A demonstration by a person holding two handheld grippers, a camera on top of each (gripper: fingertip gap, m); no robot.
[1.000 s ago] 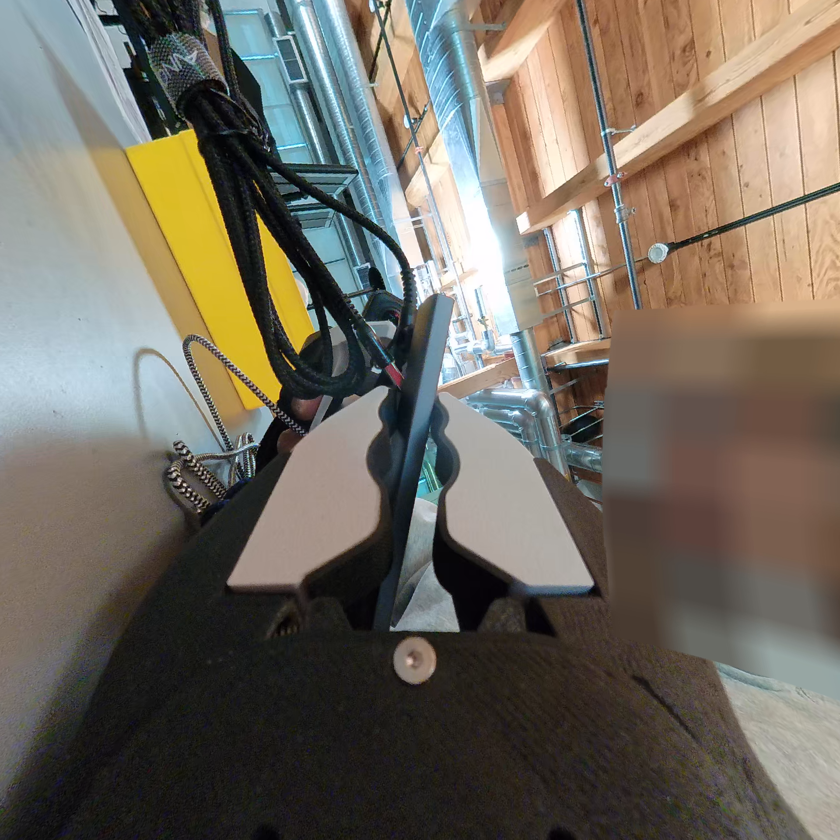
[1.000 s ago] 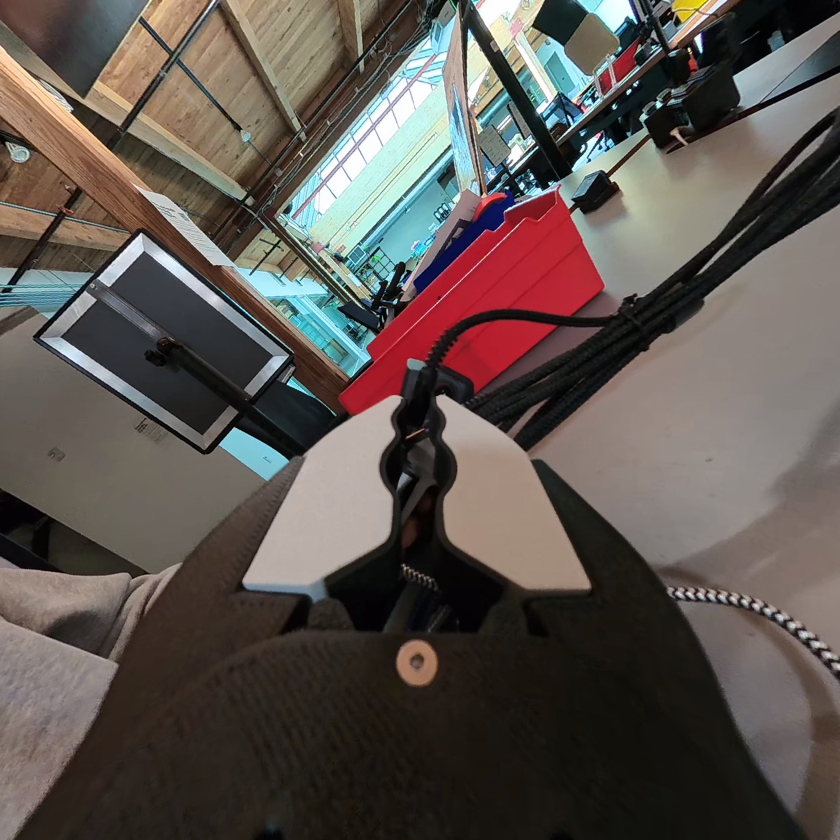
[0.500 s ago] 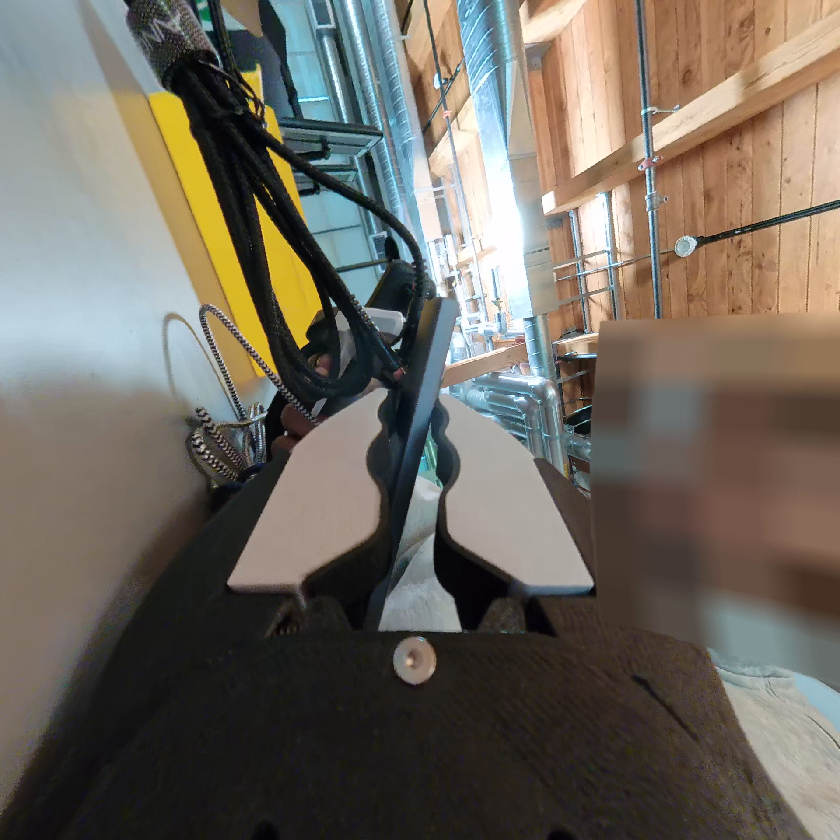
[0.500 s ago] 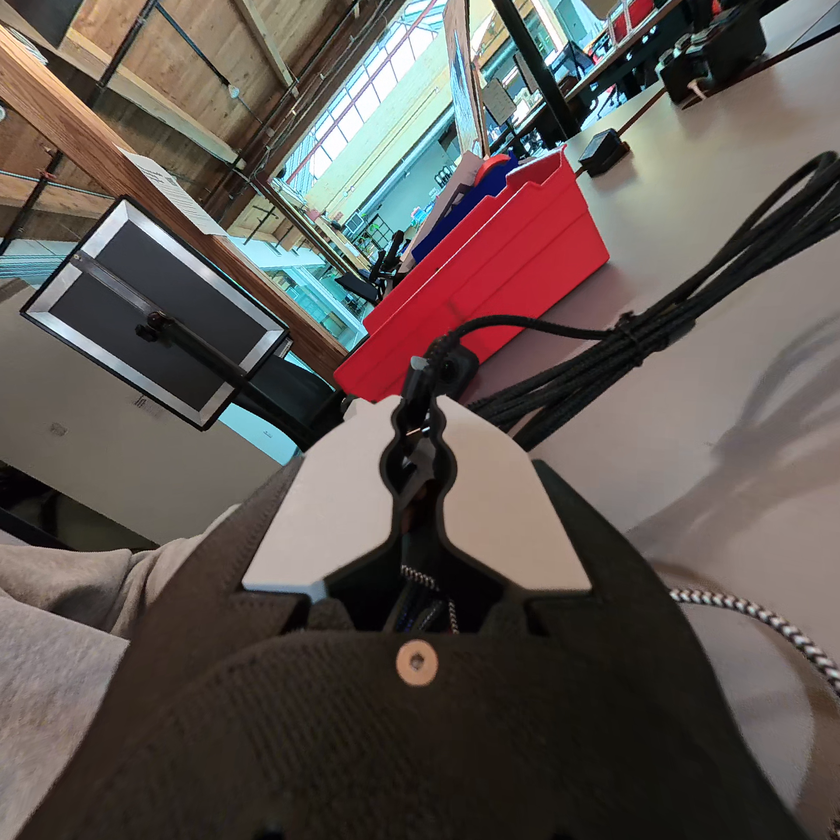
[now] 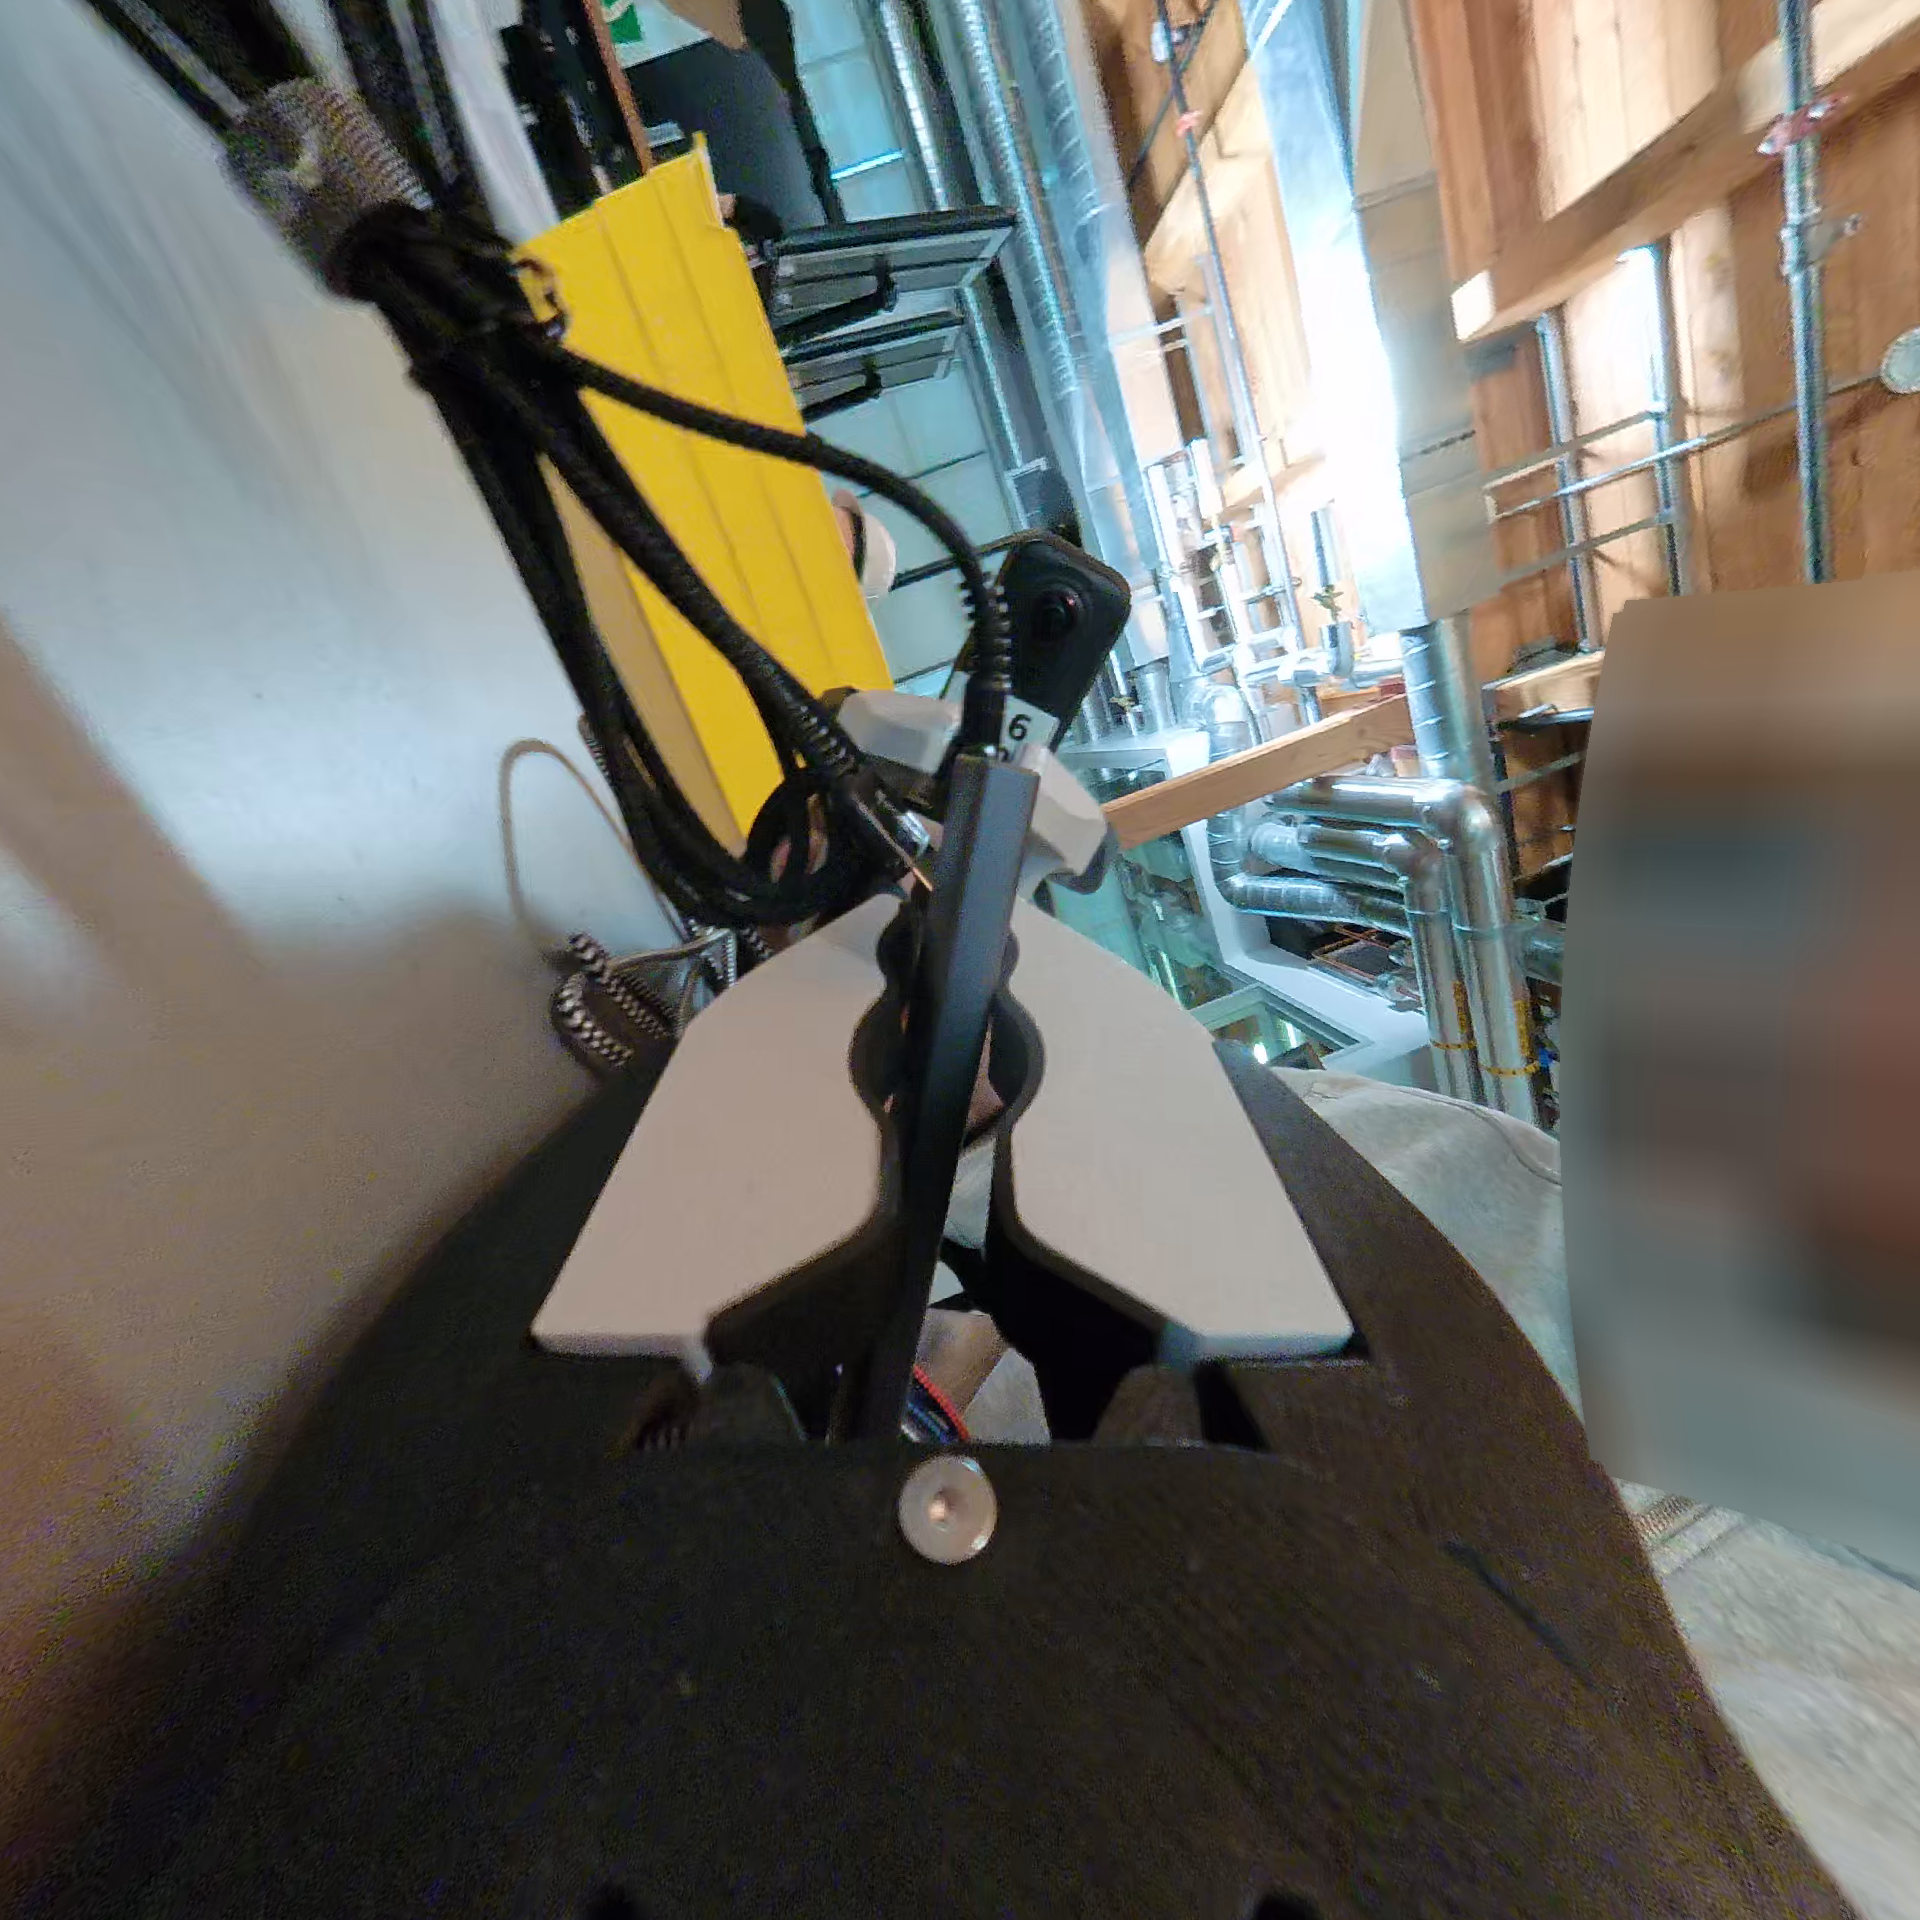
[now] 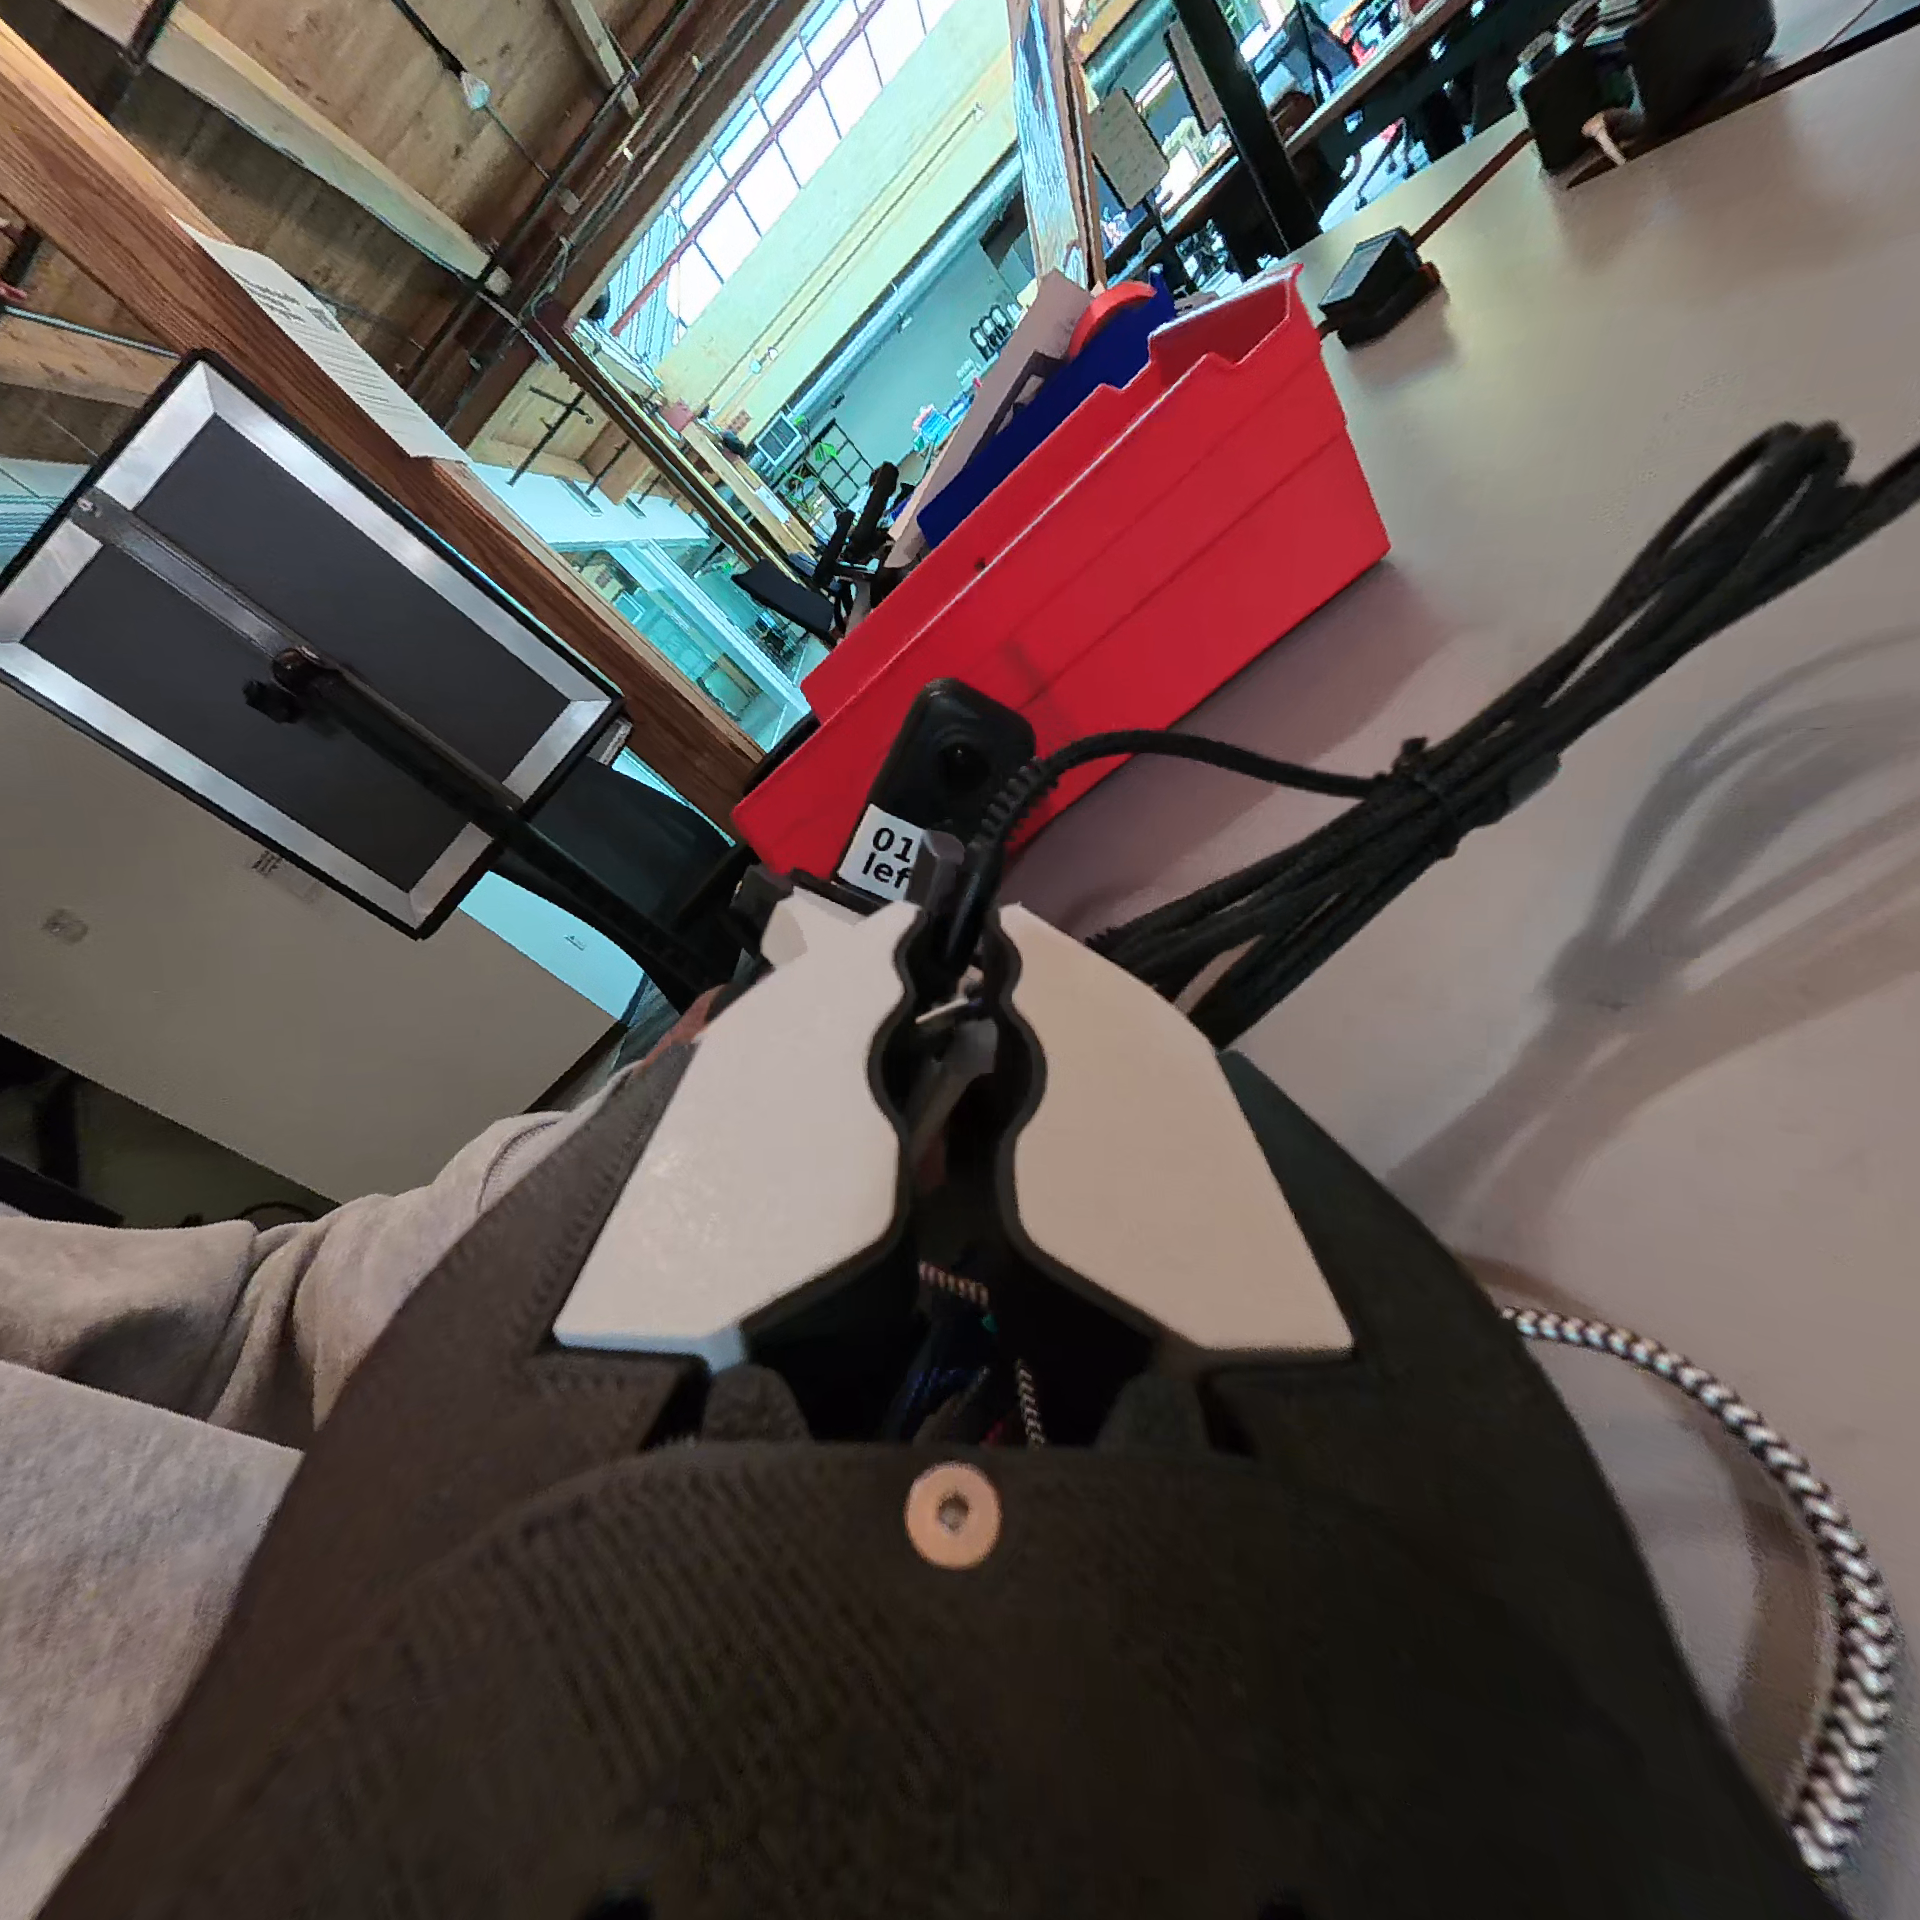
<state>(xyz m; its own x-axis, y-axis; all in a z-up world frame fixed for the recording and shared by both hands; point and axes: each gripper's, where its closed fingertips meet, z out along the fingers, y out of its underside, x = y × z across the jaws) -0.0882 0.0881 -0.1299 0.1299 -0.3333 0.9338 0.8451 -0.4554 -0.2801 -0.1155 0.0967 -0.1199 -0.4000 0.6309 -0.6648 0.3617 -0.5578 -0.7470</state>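
Observation:
In the left wrist view my left gripper point(image 5: 956, 914) is shut on a thin dark flat slab point(image 5: 951, 1039), seen edge-on and sticking out past the fingertips. Just beyond the slab's far end are the right gripper's white fingers point(image 5: 1065, 821) and its black camera point(image 5: 1060, 634). In the right wrist view my right gripper point(image 6: 958, 920) is shut on the plug point(image 6: 961, 883) of a black braided cable point(image 6: 1195, 748). The left gripper's camera point(image 6: 961, 748) sits right behind the plug. The meeting point of plug and slab is hidden.
A black cable bundle point(image 6: 1507, 790) lies across the grey table point(image 6: 1558, 1039) and also shows in the left wrist view point(image 5: 582, 436). There is a red bin point(image 6: 1122, 582), a yellow bin point(image 5: 707, 499) and a black-and-white braided cable point(image 6: 1829, 1538). A grey sleeve point(image 6: 156, 1403) is at left. My left and right fingertips are right by each other.
Both views have tilted and shifted. Each gripper's camera has come into view close behind the other's fingertips. Both grippers keep their hold.

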